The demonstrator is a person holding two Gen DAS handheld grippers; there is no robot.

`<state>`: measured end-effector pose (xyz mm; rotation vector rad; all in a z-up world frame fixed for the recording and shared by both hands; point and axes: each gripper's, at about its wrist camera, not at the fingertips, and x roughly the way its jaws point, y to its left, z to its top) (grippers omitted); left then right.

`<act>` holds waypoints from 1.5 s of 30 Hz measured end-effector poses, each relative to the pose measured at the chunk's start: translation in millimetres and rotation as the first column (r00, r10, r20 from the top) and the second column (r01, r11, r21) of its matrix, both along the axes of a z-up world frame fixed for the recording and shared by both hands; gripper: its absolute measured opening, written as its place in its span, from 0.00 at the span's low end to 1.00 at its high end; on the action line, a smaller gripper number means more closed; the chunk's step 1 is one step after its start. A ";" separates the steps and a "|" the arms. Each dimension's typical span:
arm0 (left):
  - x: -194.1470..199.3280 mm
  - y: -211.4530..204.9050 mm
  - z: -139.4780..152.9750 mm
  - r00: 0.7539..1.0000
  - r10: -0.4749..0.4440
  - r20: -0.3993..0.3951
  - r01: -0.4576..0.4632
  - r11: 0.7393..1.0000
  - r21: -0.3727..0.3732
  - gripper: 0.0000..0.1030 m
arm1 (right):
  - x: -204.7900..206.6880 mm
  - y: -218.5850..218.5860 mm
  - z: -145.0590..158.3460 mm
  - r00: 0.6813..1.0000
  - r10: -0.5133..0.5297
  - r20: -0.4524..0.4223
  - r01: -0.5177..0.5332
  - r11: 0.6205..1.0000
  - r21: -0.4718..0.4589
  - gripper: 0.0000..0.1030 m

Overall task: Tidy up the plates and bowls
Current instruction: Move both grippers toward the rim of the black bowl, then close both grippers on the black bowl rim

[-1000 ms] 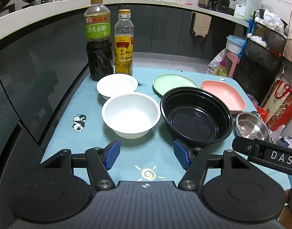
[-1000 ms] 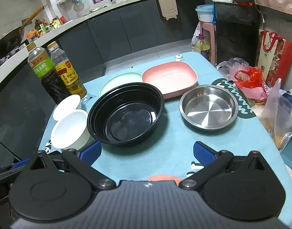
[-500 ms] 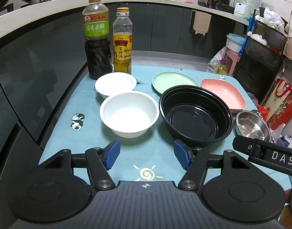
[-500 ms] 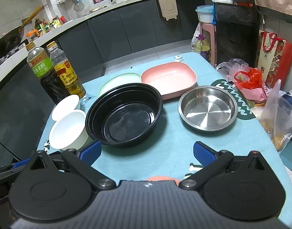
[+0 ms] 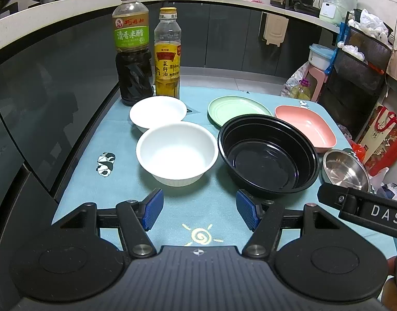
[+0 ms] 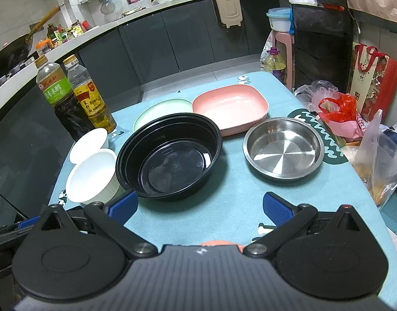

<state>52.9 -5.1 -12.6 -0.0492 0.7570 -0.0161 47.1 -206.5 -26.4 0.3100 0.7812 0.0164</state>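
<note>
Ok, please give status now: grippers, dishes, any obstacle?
Left gripper open, empty. Right gripper open, empty. Black bowl, white bowl, steel dish unstacked. Nothing in the way.

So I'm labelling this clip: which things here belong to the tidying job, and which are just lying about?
Job: two white bowls, black bowl, green plate, pink dish, steel dish.
Lying about: vinegar bottle, oil bottle, plastic bags.

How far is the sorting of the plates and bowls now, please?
Nothing looks done yet: the two white bowls, black bowl, green plate, pink dish and steel dish all sit separately on the table. Nothing is in hand; left tongs and right tongs are open and empty. All stacking is left.
</note>
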 end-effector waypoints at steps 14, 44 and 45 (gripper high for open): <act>29.5 -3.7 -5.5 0.998 -0.006 -0.057 0.003 0.998 -0.063 0.58 | 24.0 -16.8 -2.6 1.000 -0.023 -0.002 0.023 1.000 0.005 0.45; 101.1 -28.8 -40.4 0.976 -0.071 -0.206 0.041 0.988 -0.146 0.21 | 105.0 -45.3 -45.5 0.982 0.113 -0.151 -0.088 0.983 0.160 0.00; 100.5 -30.0 -40.8 0.977 -0.075 -0.202 0.048 0.990 -0.136 0.20 | 104.7 -45.4 -45.8 0.982 0.114 -0.149 -0.091 0.983 0.157 0.00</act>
